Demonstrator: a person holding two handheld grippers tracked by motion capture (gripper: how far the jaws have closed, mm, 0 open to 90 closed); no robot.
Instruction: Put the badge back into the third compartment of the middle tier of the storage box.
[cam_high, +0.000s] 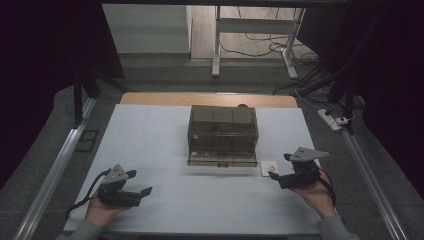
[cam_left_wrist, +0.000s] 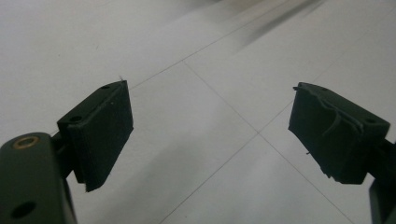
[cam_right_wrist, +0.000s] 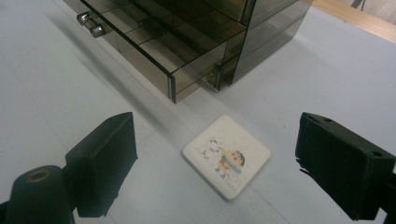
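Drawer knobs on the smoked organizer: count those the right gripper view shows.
2: both metal knobs sit side by side on the pulled-out bottom drawer front, upper left of the view. More may lie beyond the frame edge.

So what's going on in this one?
A person holds tongs in each hand over a white table. Both are open and empty. The right tongs hover just short of a small square tile with a cartoon print, which lies flat beside a smoky drawer box whose bottom drawer is pulled out. The left tongs are over bare table.
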